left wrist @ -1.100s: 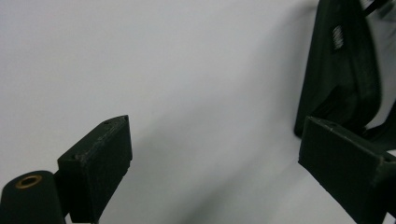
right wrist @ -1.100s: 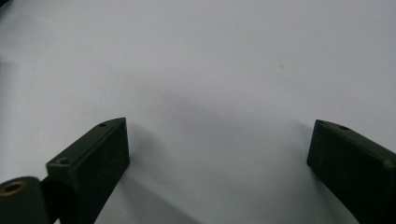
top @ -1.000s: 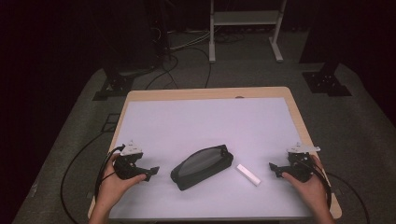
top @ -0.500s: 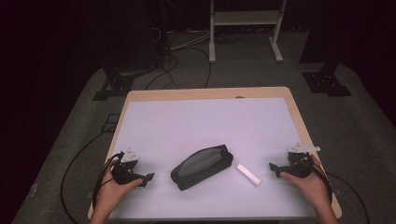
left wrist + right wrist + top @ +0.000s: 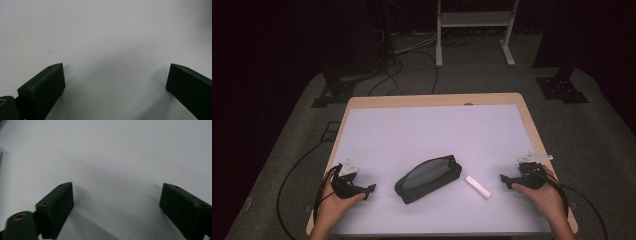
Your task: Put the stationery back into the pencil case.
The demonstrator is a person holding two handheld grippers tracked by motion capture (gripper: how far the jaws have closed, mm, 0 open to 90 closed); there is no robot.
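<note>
A dark grey zippered pouch lies slantwise on the white mat, near the front middle. Just right of it rests a small white block. My left gripper sits low at the front left, pointing at the pouch from a short way off. Its jaws have just been opening and nothing is between them; in the left gripper view the left gripper frames bare mat. My right gripper rests right of the block. Its jaws have just been closing a little but stand wide, and the right gripper has bare mat between them.
The table's wooden rim frames the mat. Black cables trail off the left side onto the grey floor. A white metal stand and dark equipment bases stand beyond the far edge.
My left hand has sunk a little toward the mat and the front left corner. The right hand, pouch and block have stayed put.
</note>
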